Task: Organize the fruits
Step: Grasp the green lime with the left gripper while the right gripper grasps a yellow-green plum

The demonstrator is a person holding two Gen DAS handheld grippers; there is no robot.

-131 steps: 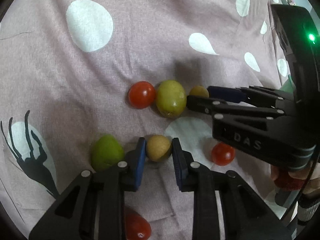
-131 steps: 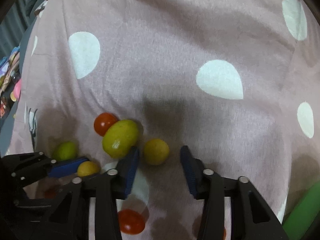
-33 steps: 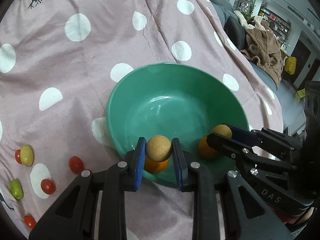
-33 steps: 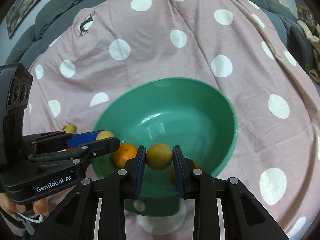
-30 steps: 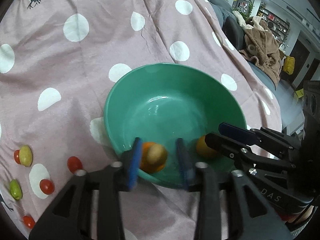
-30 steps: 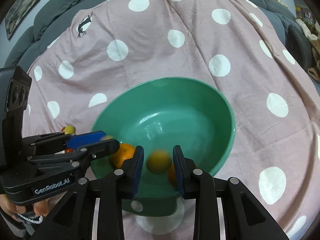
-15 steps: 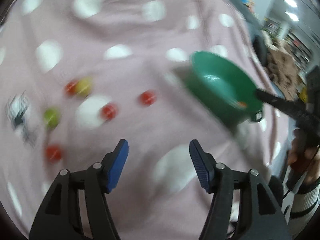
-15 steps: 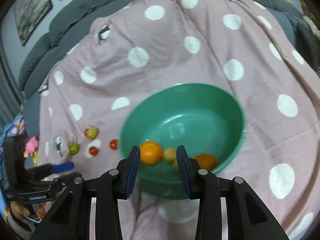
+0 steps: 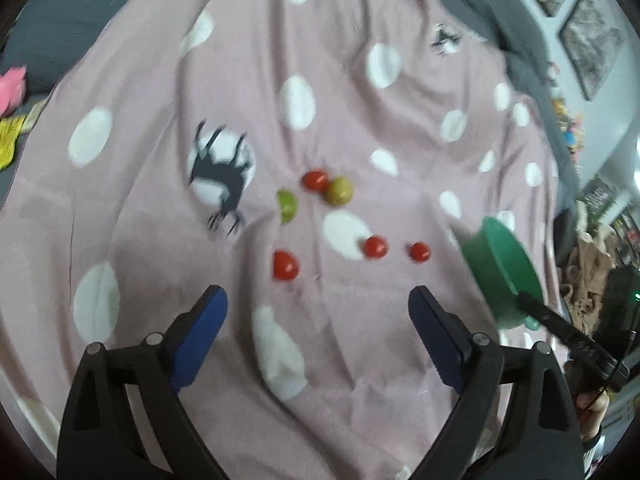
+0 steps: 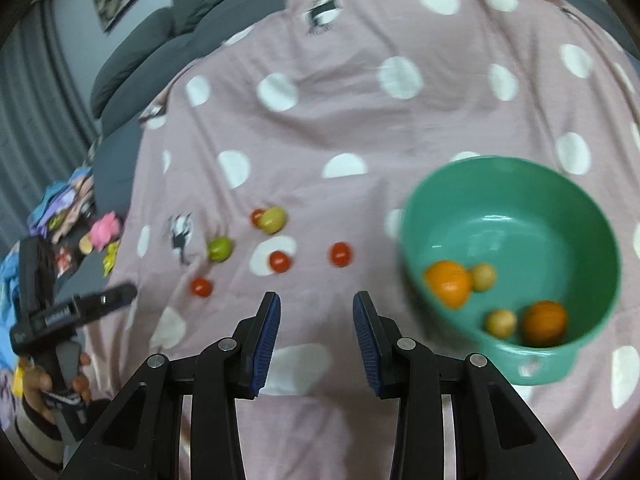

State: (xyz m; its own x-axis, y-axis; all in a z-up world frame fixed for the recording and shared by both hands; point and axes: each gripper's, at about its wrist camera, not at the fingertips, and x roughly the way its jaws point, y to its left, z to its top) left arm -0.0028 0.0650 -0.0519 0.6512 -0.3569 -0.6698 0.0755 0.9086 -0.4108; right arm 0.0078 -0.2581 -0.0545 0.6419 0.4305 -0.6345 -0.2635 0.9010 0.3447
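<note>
A green bowl [image 10: 576, 200] at the right of the right wrist view holds two oranges [image 10: 448, 283] and two small yellow-brown fruits [image 10: 483, 276]. It also shows in the left wrist view [image 9: 500, 264] at the right edge. Several red tomatoes [image 9: 285, 266], a small green fruit [image 9: 287, 204] and a yellow-green fruit [image 9: 339, 191] lie on the pink dotted cloth. My left gripper [image 9: 316, 320] is wide open and empty, above the cloth short of the tomatoes. My right gripper [image 10: 316, 328] is open and empty, left of the bowl.
The pink cloth with white dots [image 9: 296, 100] covers a sofa with grey cushions [image 10: 160, 32] behind. Toys and bright clutter [image 10: 100, 232] lie off the cloth's left edge. A deer print [image 9: 220, 168] lies left of the fruits.
Both grippers let their yellow-brown fruits fall into the bowl and opened. Both have since pulled back and swung left towards the loose fruits; the left one has opened wider.
</note>
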